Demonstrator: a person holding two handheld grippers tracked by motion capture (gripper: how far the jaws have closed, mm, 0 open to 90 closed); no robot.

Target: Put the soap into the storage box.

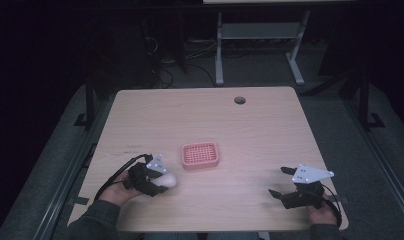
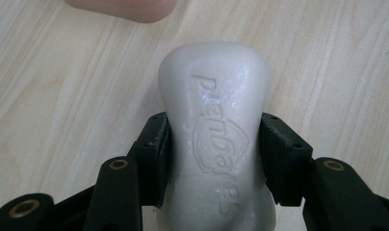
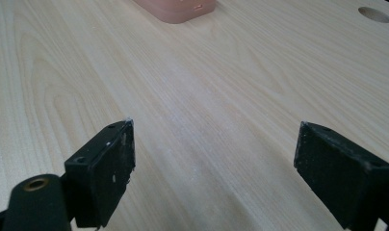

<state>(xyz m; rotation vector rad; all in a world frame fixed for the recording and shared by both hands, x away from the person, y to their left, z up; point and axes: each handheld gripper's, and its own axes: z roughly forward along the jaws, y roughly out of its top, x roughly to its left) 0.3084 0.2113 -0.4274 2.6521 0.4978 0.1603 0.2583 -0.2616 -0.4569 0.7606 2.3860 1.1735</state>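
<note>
From above, we see the left claw [image 1: 162, 181] clamped on a white soap [image 1: 168, 180] near the desk's [image 1: 250, 125] front left, just short of the pink tray [image 1: 200, 155]. Along the left claw [image 2: 214, 159], the soap [image 2: 214, 139] sits squeezed between both jaws. Our right claw [image 3: 214, 163] gapes wide over bare desk [image 3: 207, 96], tray [image 3: 175, 9] well ahead.

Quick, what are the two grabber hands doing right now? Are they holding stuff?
Left gripper: closed on the white bar of soap, a jaw on each side.
Right gripper: open, holding nothing, jaws wide apart over the wooden table.
</note>
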